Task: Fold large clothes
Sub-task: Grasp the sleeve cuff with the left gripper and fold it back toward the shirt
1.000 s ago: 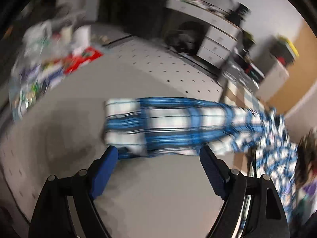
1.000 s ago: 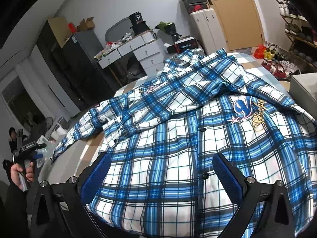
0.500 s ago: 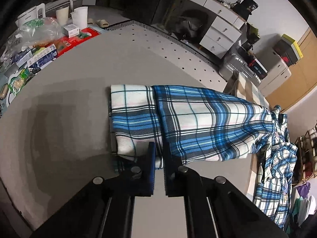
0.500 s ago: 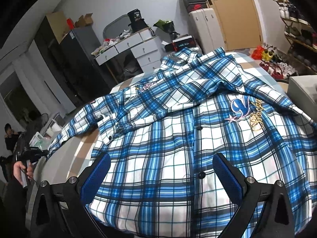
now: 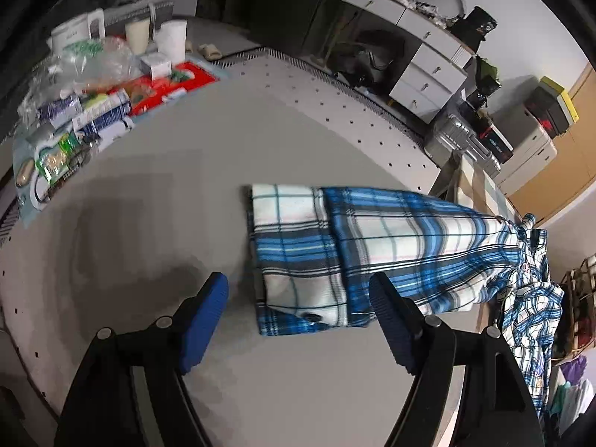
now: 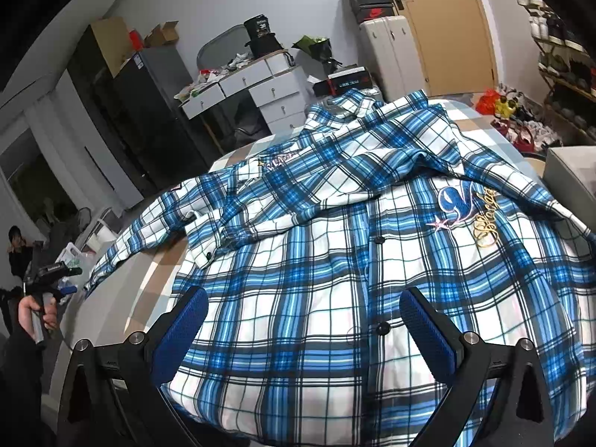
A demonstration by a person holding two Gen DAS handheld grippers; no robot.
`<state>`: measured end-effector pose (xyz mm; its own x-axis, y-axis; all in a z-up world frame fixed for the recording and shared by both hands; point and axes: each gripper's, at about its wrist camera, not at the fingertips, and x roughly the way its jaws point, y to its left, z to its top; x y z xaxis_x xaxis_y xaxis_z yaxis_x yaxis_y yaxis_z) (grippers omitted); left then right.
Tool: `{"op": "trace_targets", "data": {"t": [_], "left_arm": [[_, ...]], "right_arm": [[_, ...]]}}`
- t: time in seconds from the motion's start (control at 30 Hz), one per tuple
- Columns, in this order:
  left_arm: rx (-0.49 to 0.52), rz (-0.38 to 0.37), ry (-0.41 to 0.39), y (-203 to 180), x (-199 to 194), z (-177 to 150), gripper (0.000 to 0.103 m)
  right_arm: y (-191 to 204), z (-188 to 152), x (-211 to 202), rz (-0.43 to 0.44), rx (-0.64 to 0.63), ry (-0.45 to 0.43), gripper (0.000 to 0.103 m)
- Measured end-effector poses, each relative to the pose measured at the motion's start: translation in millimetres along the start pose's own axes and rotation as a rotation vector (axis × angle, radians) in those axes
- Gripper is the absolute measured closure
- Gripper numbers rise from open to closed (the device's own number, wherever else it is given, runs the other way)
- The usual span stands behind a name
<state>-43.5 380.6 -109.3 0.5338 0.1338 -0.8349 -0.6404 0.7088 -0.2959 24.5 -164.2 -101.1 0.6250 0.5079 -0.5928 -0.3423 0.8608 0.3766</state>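
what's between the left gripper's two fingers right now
The sleeve cuff lies flat between the opening left gripper fingers, untouched, shown in the left wrist view.

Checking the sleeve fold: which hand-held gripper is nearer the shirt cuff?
Left. The left hand-held gripper is opening astride the cuff; the right hand-held gripper hovers over the shirt's front.

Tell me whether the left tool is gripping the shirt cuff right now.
No. The left tool is opening, its blue pads apart on either side of the cuff, which lies flat on the grey table.

Blue-and-white plaid shirt (image 6: 335, 260) spread buttoned-side up, one sleeve (image 5: 372, 246) stretched flat across grey surface
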Motion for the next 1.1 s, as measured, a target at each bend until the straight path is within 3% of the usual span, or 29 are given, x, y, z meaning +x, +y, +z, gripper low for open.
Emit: {"op": "trace_targets", "data": {"t": [0.1,0.13,0.2,0.23,0.27,0.3,0.4,0.47,0.6,0.73,0.83,0.9,1.0,1.1], "left_arm": [[-0.016,-0.017,0.041,5,12,0,0.029],[-0.006,-0.014,0.022,4,12,-1,0.03],[0.018,-0.015,0.019,-1,9,1,0.038],[0.044,0.008,0.006,-6,6,0,0.058],[0.058,0.009,0.011,-8,6,0,0.095],[0.074,0.021,0.025,-10,8,0,0.1],[0.074,0.018,-0.009,-9,-2,4,0.102],[0.08,0.001,-0.092,-13,-21,7,0.102],[0.169,-0.1,-0.209,-37,-59,4,0.102],[0.336,-0.271,-0.265,-66,-78,-13,0.102],[0.41,-0.225,-0.21,-71,-58,-23,0.102],[0.445,-0.236,-0.178,-75,-50,-33,0.102],[0.517,-0.243,-0.182,-85,-52,-47,0.102],[0.526,-0.219,-0.186,-87,-55,-41,0.102]], "right_arm": [[-1,0,1,-0.001,0.007,0.002,0.0],[-2,0,1,-0.002,0.009,0.004,0.0],[-3,1,1,-0.001,0.015,0.005,0.0],[-3,1,0,0.0,0.018,0.003,0.0],[-4,1,-1,0.0,0.018,0.002,0.0],[-4,1,-1,0.001,0.019,0.0,0.0],[-4,1,-1,0.004,0.02,0.002,0.0],[-3,1,0,0.005,0.016,0.005,0.0],[-1,1,-1,0.001,0.005,0.002,0.0],[-1,1,-1,0.001,0.008,0.001,0.0],[-2,1,0,-0.002,0.01,0.005,0.0],[-3,1,1,-0.003,0.015,0.008,0.0],[-5,1,1,-0.001,0.023,0.008,0.0],[-4,0,3,0.001,0.022,0.017,0.0]]}}
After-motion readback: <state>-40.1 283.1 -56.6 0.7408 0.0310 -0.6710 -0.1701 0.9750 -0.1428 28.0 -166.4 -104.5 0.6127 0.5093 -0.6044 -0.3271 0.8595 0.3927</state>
